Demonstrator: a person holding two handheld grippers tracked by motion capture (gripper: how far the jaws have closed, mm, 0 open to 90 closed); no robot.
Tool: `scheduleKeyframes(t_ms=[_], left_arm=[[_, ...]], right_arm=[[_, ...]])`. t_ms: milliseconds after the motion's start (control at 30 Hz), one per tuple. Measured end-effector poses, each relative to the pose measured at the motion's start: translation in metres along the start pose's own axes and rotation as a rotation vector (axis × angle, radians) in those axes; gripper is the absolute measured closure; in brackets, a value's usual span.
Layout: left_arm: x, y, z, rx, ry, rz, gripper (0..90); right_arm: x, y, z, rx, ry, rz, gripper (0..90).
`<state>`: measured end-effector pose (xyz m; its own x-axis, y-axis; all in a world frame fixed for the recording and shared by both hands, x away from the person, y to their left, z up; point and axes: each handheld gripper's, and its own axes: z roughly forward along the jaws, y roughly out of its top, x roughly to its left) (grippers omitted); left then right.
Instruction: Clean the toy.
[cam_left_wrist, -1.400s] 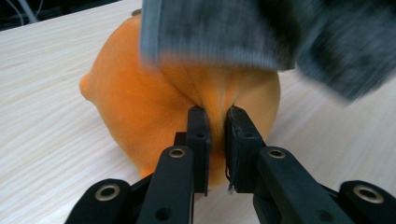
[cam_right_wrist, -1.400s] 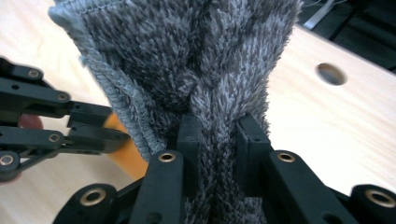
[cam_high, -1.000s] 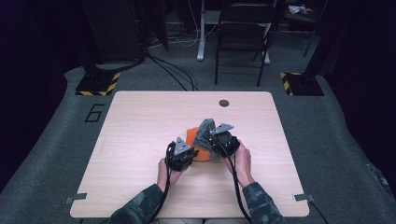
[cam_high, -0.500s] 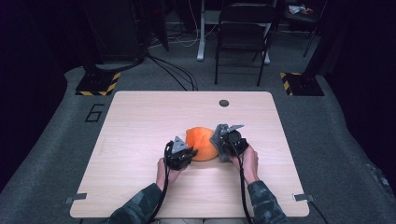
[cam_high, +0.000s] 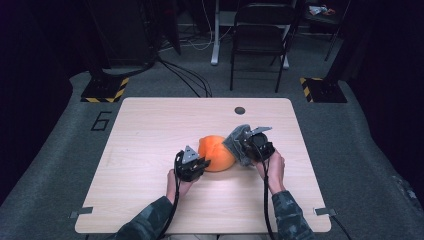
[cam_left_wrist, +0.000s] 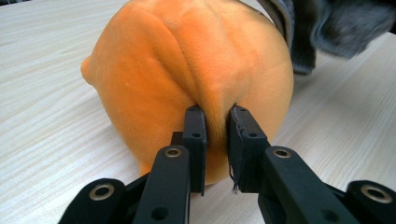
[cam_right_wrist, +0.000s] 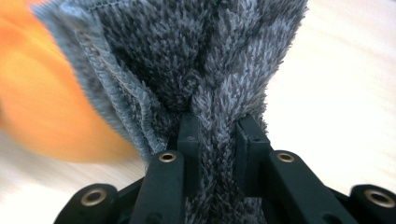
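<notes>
An orange plush ball (cam_high: 216, 151) rests on the wooden table (cam_high: 150, 130) near its middle. My left gripper (cam_high: 196, 165) sits at the ball's near left side, shut on a pinched fold of the orange plush (cam_left_wrist: 215, 126). My right gripper (cam_high: 246, 147) is at the ball's right, shut on a grey fluffy cloth (cam_high: 237, 142). In the right gripper view the grey cloth (cam_right_wrist: 205, 70) bunches between the jaws, with the orange ball (cam_right_wrist: 51, 107) blurred behind it at left. A corner of the grey cloth (cam_left_wrist: 322, 32) hangs beside the ball in the left gripper view.
A small dark round hole (cam_high: 240, 110) sits in the table near its far edge. A black chair (cam_high: 260, 35) and stand bases with yellow-black stripes (cam_high: 105, 90) are on the floor beyond the table.
My right gripper has carried the grey cloth off the top of the ball to the right, uncovering the orange plush. The left gripper has stayed put on the ball.
</notes>
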<state>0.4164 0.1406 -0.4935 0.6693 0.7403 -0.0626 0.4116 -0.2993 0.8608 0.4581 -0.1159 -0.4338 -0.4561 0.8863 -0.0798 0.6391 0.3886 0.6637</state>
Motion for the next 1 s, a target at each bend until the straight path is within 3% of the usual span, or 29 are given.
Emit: scheduleKeyframes(t_ms=[33,167,267,333,467,700,933,1000], left_arm=[[0.0,0.0,0.0,0.002,-0.002,0.0,77.8],[0.0,0.0,0.001,-0.001,-0.001,0.0,77.9],[-0.001,-0.001,0.0,0.001,-0.006,0.002,77.8],[-0.002,0.0,0.0,0.001,-0.006,0.005,77.7],[-0.005,0.001,0.001,0.003,-0.002,0.017,77.9],[-0.001,-0.001,0.001,0.008,-0.005,0.012,78.1],[0.0,0.0,0.002,0.004,-0.002,0.0,78.1],[0.001,0.0,0.001,0.007,-0.005,0.001,78.1]], right_arm=[[0.006,0.005,-0.011,-0.037,0.036,0.001,74.9],[0.018,0.011,-0.022,-0.099,0.08,-0.008,74.9],[0.034,0.015,-0.024,-0.134,0.107,-0.053,74.8],[0.044,0.015,-0.019,-0.129,0.12,-0.091,74.7],[0.055,0.008,-0.003,-0.075,0.064,-0.16,74.6],[0.04,0.004,0.005,-0.03,0.06,-0.119,74.7],[0.018,-0.012,0.026,0.103,0.016,-0.058,74.7],[0.012,-0.02,0.039,0.141,0.032,-0.025,74.6]])
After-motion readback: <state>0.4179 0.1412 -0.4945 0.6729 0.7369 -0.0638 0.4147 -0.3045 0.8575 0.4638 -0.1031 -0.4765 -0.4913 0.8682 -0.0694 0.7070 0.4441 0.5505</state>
